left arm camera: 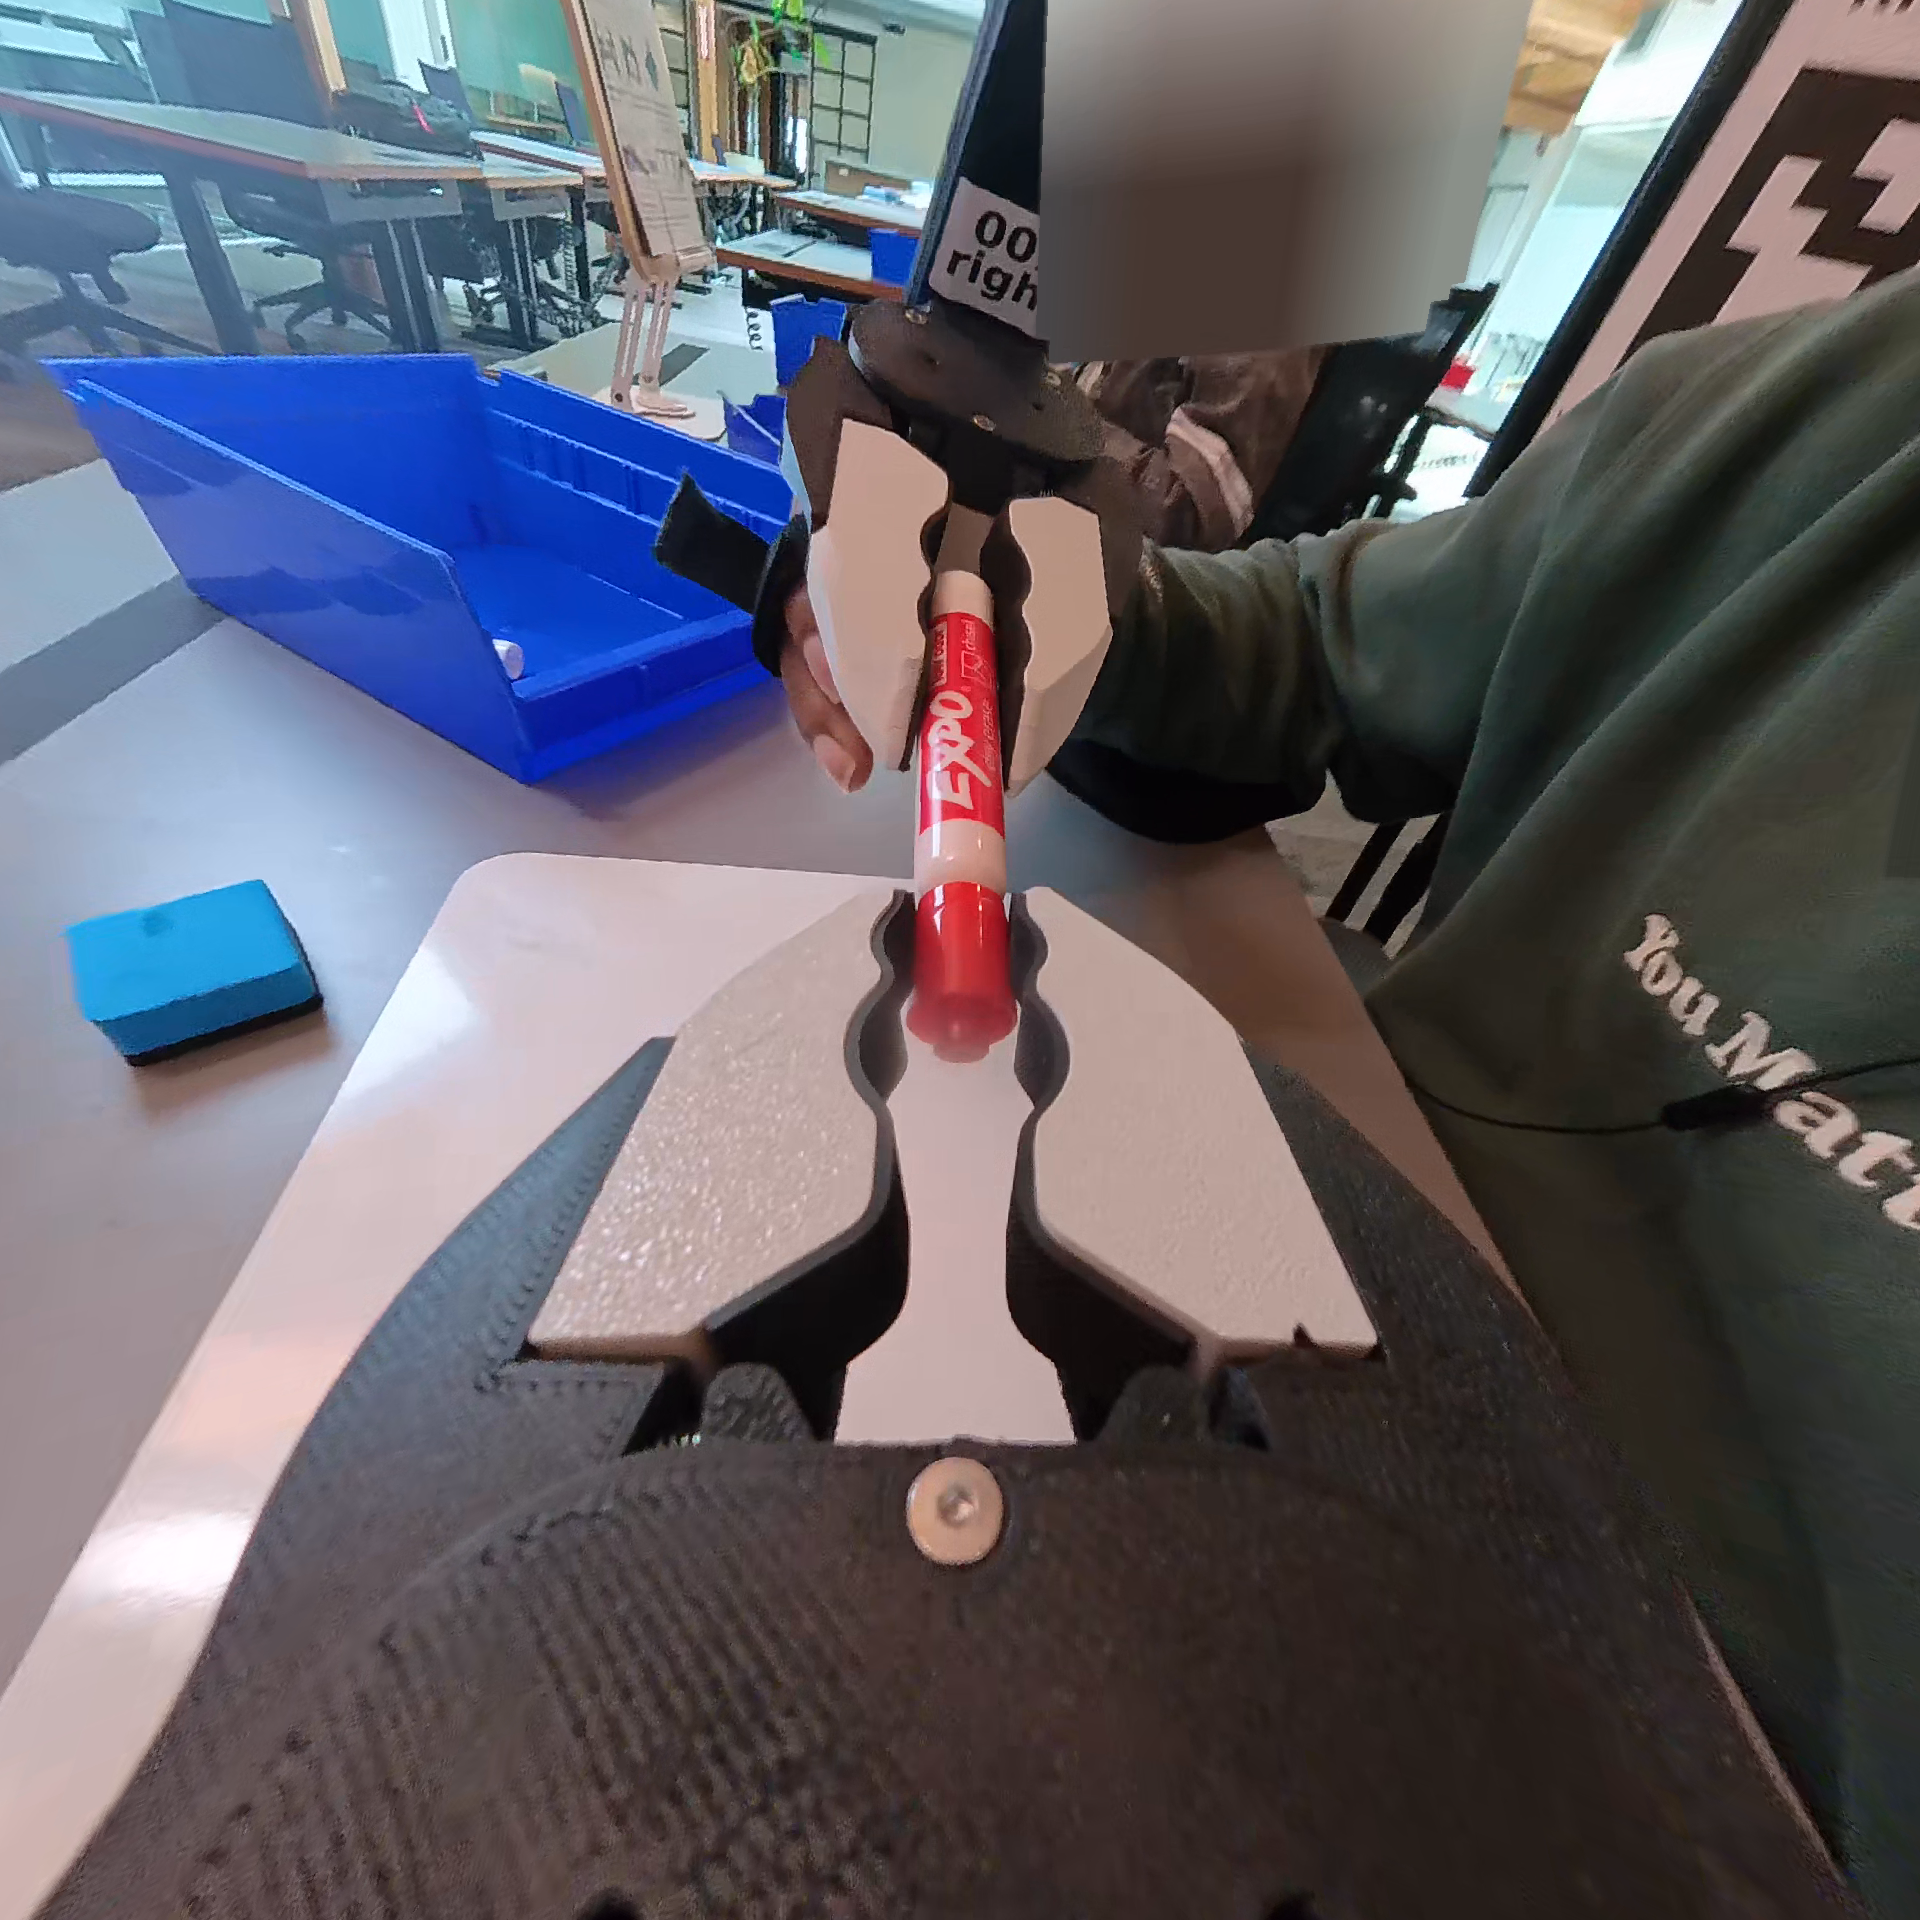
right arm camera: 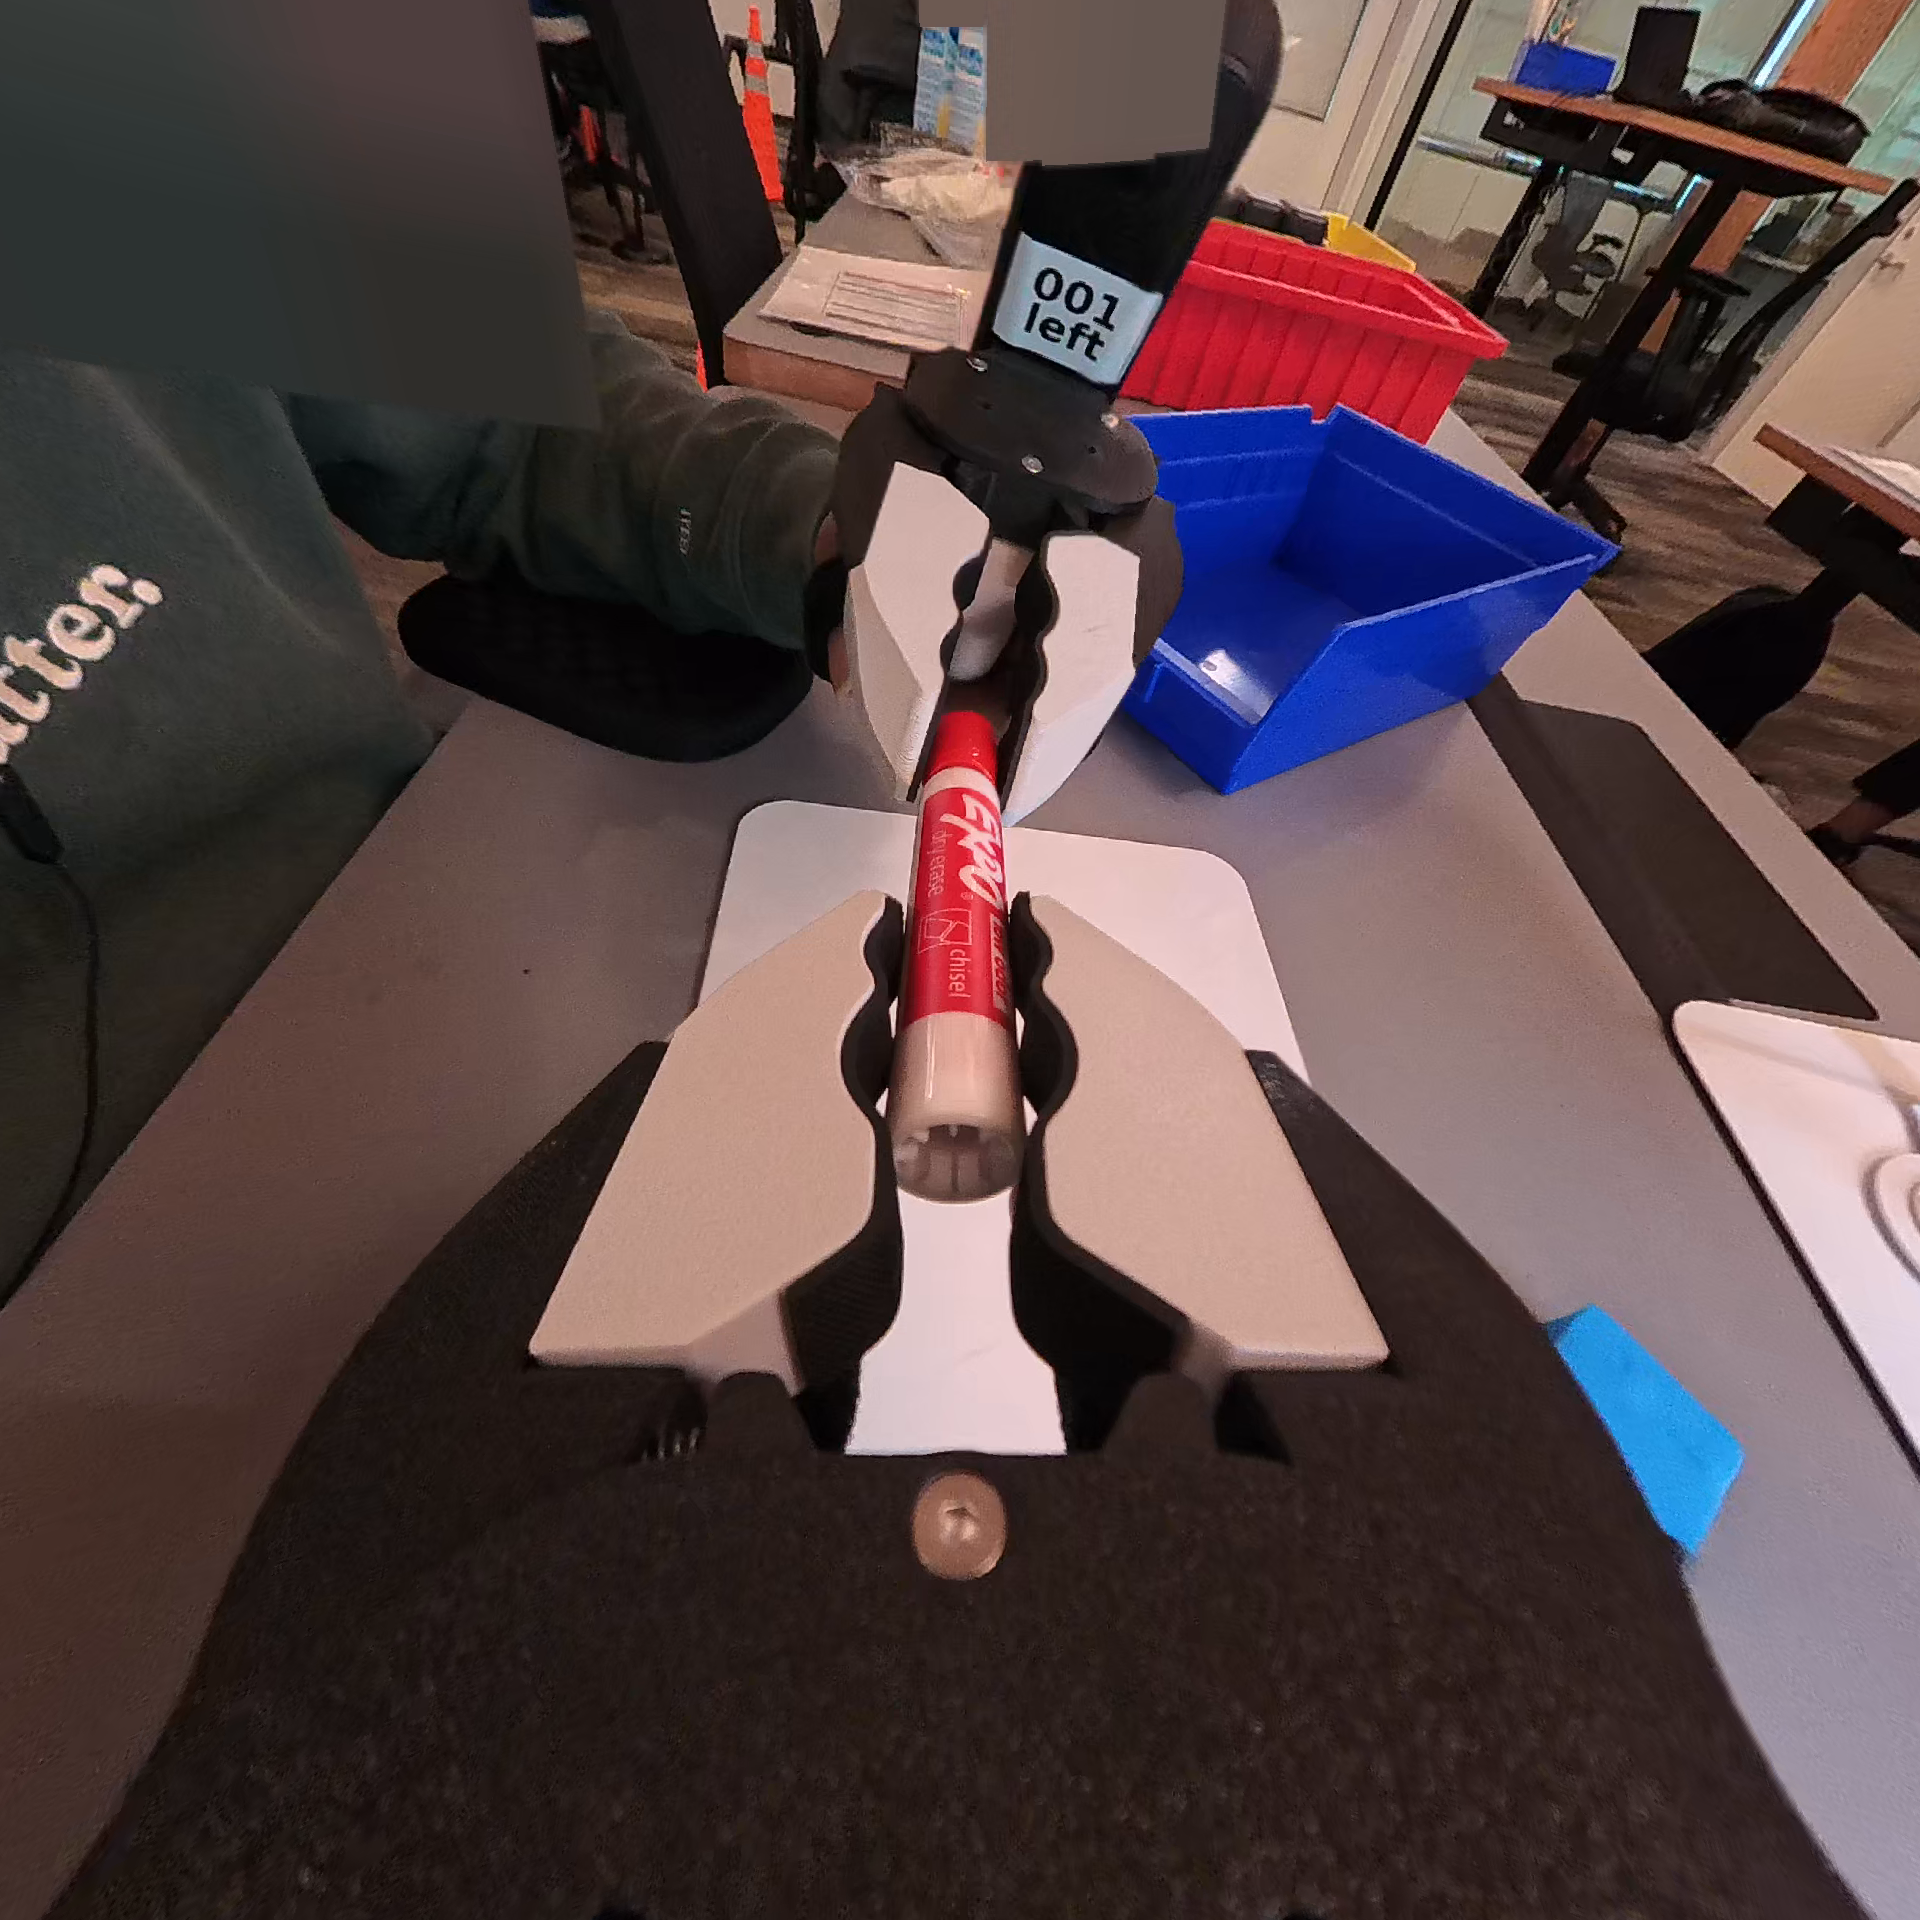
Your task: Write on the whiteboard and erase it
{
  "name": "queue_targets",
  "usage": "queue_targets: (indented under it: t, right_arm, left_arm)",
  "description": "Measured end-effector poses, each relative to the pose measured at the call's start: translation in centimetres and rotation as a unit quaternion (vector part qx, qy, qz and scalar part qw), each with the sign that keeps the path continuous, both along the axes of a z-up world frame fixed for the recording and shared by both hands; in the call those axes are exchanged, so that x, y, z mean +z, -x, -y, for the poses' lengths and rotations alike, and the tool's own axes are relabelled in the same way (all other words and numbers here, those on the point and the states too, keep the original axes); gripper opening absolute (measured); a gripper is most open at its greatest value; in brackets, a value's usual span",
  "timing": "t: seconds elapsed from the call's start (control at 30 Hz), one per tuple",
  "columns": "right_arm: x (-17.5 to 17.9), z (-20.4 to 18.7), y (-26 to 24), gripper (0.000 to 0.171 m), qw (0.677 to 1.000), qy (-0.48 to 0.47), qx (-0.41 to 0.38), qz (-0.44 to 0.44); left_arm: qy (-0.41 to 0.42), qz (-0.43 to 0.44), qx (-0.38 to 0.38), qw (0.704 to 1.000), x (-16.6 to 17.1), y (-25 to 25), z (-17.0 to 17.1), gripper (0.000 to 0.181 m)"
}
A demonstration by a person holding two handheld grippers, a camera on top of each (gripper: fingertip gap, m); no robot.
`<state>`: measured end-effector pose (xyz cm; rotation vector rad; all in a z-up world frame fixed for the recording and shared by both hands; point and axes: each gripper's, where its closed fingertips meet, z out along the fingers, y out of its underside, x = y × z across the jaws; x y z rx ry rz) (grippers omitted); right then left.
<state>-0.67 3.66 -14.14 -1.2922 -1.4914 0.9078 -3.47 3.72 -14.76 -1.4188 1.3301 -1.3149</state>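
Red marker (left arm camera: 956, 769) held end-to-end above the whiteboard (left arm camera: 582, 935).
Cap (left arm camera: 961, 977) is pinched by left gripper (left arm camera: 961, 966) jaws, barrel by right gripper (right arm camera: 956, 1039) jaws; long axis is aligned between both.

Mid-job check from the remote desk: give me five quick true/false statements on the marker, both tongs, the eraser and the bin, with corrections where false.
1. The left tongs grip the marker's red cap. True.
2. The right tongs are open and empty. False: they are shut on the barrel of the marker.
3. The whiteboard under the marker already carries writing. False: the part in view is blank.
4. The blue eraser lies on the table, beside the whiteboard, with neither tongs touching it. True.
5. The eraser sits inside the blue bin. False: it lies outside the bin, on the table.
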Motion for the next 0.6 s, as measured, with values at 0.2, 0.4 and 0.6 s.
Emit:
queue_targets:
  t: [0.2,0.4,0.6]
  right_arm:
    - [3.8,-1.6,-4.4,0.019,0.997,-0.007,-0.038,-0.061]
    - [4.3,-1.2,-2.8,0.02,0.997,-0.063,-0.034,-0.021]
    - [2.0,-3.9,-4.3,0.02,0.996,-0.004,-0.083,-0.029]
  left_arm:
    - [0.086,0.07,0.055,0.992,1.6,5.2,-3.8,0.017]
    - [-0.01,-0.005,0.067,0.998,-0.1,3.7,-3.7,0.017]
    - [-0.011,0.002,0.134,0.991,-1.5,6.5,-5.8,0.017]
